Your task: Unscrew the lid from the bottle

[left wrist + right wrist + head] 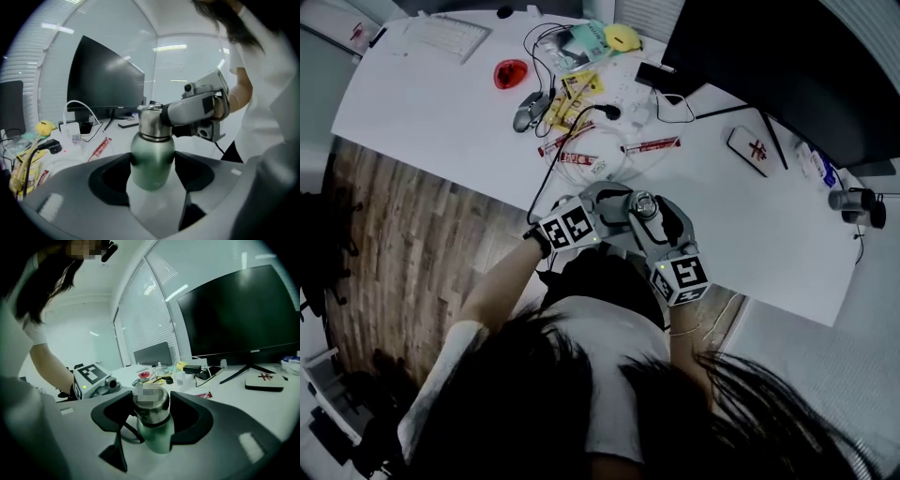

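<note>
The left gripper (152, 165) is closed on the green body of the bottle (152, 152), with both pads pressing on its sides. The right gripper (151, 414) is closed on the steel lid (151, 409), which is seated on the bottle neck. The bottle stands roughly upright between the two grippers, in front of the person's torso at the near edge of the white table (441, 103). A dark monitor (103, 79) stands behind it.

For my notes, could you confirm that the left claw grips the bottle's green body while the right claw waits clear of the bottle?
Not quite: the right claw is closed on the steel lid of the bottle, as the right gripper view shows. The left claw does grip the green body.
</note>
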Motion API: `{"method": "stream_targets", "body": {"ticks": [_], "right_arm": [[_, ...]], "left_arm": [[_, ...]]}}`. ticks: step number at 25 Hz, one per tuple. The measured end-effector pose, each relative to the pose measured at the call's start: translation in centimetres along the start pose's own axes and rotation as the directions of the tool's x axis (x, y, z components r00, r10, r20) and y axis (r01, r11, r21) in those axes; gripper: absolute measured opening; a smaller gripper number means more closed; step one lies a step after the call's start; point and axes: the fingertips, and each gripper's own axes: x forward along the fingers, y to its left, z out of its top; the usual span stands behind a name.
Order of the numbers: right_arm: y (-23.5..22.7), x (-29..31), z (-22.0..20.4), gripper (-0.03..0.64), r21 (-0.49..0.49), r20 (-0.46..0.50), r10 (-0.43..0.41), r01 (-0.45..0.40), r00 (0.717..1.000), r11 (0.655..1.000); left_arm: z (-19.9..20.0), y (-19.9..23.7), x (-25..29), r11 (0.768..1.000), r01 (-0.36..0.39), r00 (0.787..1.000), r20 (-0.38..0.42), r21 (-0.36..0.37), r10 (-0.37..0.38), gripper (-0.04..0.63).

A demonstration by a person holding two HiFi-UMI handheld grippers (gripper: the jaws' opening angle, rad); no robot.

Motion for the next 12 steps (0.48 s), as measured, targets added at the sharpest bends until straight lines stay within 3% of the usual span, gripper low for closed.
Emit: {"method": "stream_targets", "body": {"ticks": [3, 6, 9, 12], "right_arm": [[0.01, 0.24, -0.24, 0.229, -0.012, -0.001, -0.061, 0.061, 0.998, 0.998], [0.08, 0.27, -0.30, 0.229, -0.039, -0.005, -0.061, 0.061, 0.998, 0.997], [0.13, 0.30, -0.36, 0.244, -0.060, -0.031, 0.003, -0.005, 1.000, 0.998], [0.33, 0.36, -0.45, 0.244, -0.088, -0.085, 0.129, -0.136, 0.988, 0.987]], "left_arm": [[-0.01, -0.07, 0.01, 0.998, -0.054, 0.998, 0.010, -0.025, 0.054, 0.344], [-0.09, -0.09, 0.03, 0.996, -0.079, 0.997, 0.008, -0.038, 0.079, 0.344], [-0.17, -0.12, 0.00, 0.998, -0.059, 0.998, -0.001, -0.029, 0.059, 0.344], [-0.18, -0.15, -0.01, 1.000, -0.011, 1.000, -0.020, -0.010, 0.010, 0.344]]}}
